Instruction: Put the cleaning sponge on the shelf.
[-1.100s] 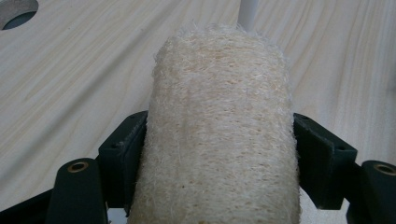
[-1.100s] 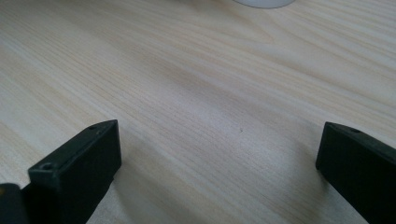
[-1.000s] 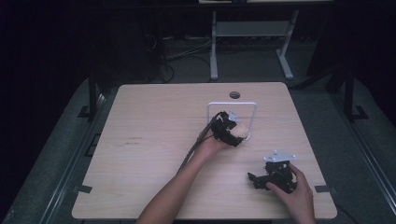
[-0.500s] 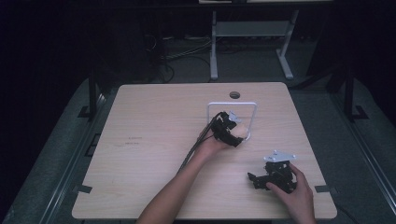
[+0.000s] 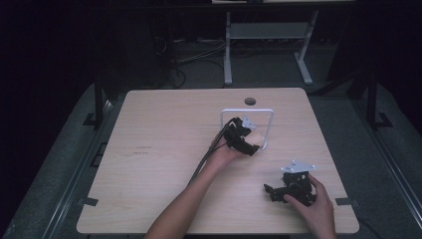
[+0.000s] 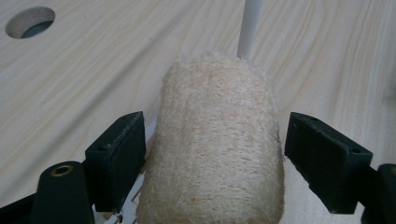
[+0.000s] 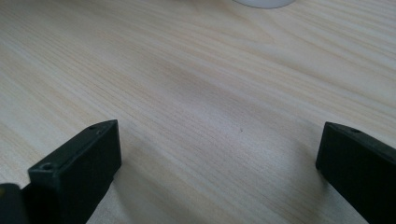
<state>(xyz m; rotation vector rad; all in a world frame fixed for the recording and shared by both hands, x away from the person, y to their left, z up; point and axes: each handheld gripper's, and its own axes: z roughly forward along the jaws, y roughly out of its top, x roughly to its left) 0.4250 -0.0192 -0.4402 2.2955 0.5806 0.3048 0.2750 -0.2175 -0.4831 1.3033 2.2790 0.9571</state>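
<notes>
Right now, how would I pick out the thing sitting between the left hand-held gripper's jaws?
On the light wooden table, look right of centre for the white wire frame near the round cable hole. At the frame's foot lies a pale beige loofah roll, between the left hand-held gripper's jaws. It is the table's sole fibrous, rough-textured thing.

Wooden table (image 5: 164, 149) (cable hole (image 5: 250, 101))

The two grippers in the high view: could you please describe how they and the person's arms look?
Both are black, blocky two-jaw tools. The left gripper trails dark cables back along the forearm. The right gripper carries a grey three-cornered plate on top. The jaw pads are squared black blocks with small screw holes. Both forearms are bare, no sleeves or gloves.
</notes>
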